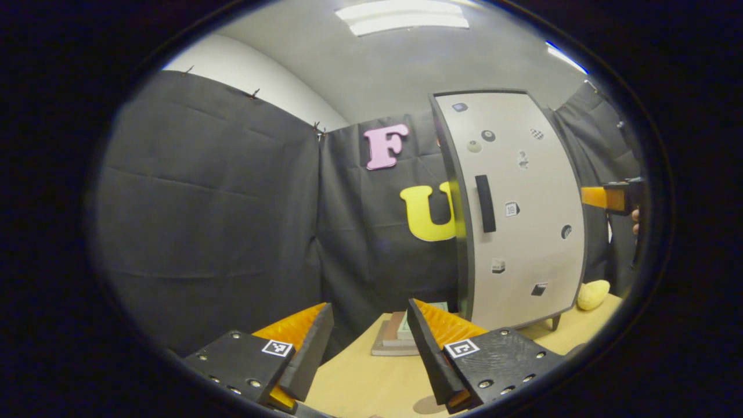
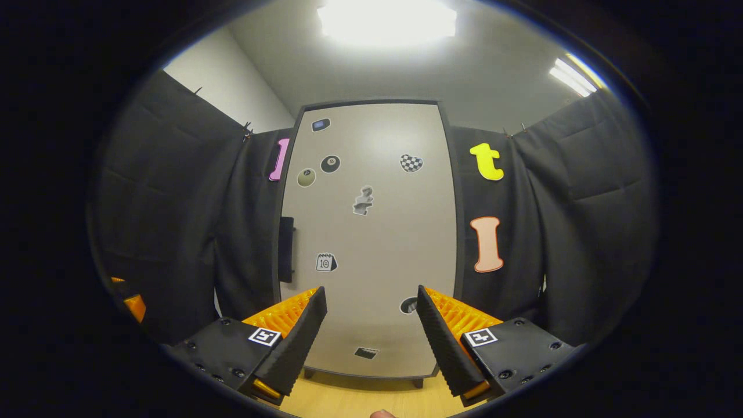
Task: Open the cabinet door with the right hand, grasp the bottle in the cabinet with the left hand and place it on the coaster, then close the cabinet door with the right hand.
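The beige cabinet (image 1: 522,232) stands on the wooden table with its door (image 2: 371,232) closed, and several small stickers dot the door. A black vertical handle (image 1: 485,203) runs along the door's left edge, and it appears again as the handle (image 2: 285,249) in the right gripper view. My left gripper (image 1: 369,307) is open and holds nothing, left of the cabinet and apart from it. My right gripper (image 2: 371,290) is open and faces the door's lower half without touching it. The right gripper (image 1: 615,197), with a fingertip of the hand holding it, shows past the cabinet's right side. Whatever is inside the cabinet is hidden by the door.
A flat stack of square slabs (image 1: 397,338) lies on the table (image 1: 371,383) by the cabinet's left foot. A yellow rounded object (image 1: 593,294) sits right of the cabinet. Black cloth walls close in behind and on both sides. The left gripper's orange edge (image 2: 132,303) shows at far left.
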Demonstrator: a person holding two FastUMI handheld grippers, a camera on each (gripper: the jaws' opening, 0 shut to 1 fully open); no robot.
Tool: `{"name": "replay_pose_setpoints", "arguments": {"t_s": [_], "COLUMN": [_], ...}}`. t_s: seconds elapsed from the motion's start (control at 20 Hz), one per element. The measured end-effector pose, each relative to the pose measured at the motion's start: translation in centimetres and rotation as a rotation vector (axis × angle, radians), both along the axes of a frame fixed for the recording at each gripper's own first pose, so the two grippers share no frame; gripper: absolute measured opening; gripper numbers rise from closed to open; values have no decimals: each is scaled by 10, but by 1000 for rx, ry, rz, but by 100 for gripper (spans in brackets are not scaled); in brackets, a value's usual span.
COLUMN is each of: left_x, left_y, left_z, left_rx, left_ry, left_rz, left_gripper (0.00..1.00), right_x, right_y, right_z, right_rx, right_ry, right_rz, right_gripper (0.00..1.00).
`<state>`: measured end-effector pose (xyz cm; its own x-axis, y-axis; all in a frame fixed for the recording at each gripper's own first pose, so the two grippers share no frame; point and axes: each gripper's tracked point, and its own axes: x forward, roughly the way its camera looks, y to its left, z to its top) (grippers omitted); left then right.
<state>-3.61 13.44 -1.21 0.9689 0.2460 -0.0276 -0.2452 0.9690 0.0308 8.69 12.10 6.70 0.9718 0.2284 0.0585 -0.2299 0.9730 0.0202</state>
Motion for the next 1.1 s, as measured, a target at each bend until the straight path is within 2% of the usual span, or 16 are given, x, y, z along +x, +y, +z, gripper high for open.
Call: {"name": "replay_pose_setpoints", "arguments": {"t_s": [0.15, 0.3, 0.35, 0.45, 0.55, 0.6, 0.7, 0.85, 0.9, 0.95, 1.1], "left_x": [-8, -16, -19, -22, -27, -30, -33, -36, -37, -37, -42], "left_y": [27, 51, 60, 75, 88, 95, 104, 119, 124, 127, 135], "left_z": [-11, -22, -24, -29, -37, -39, -43, -46, -46, -48, -55], "left_rx": [1, -9, -12, -19, -21, -19, -14, -6, -7, -10, -18], "left_ry": [27, 47, 50, 60, 73, 77, 85, 89, 90, 92, 101], "left_rz": [48, 88, 103, 126, 144, 151, 166, 187, 193, 196, 202], "left_gripper": [80, 77, 80, 76, 76, 79, 76, 77, 80, 77, 80], "right_x": [16, 30, 34, 43, 51, 56, 65, 80, 84, 90, 107], "right_y": [25, 52, 60, 78, 95, 103, 118, 139, 147, 153, 167], "right_z": [12, 19, 21, 25, 28, 30, 34, 35, 34, 33, 22], "right_rx": [24, 37, 38, 39, 39, 43, 49, 49, 47, 40, 25], "right_ry": [2, 11, 13, 16, 14, 13, 15, 31, 35, 42, 89], "right_rz": [29, 54, 61, 71, 82, 86, 94, 99, 106, 104, 101], "right_gripper": [99, 97, 99, 99, 99, 99, 99, 97, 97, 97, 97]}}
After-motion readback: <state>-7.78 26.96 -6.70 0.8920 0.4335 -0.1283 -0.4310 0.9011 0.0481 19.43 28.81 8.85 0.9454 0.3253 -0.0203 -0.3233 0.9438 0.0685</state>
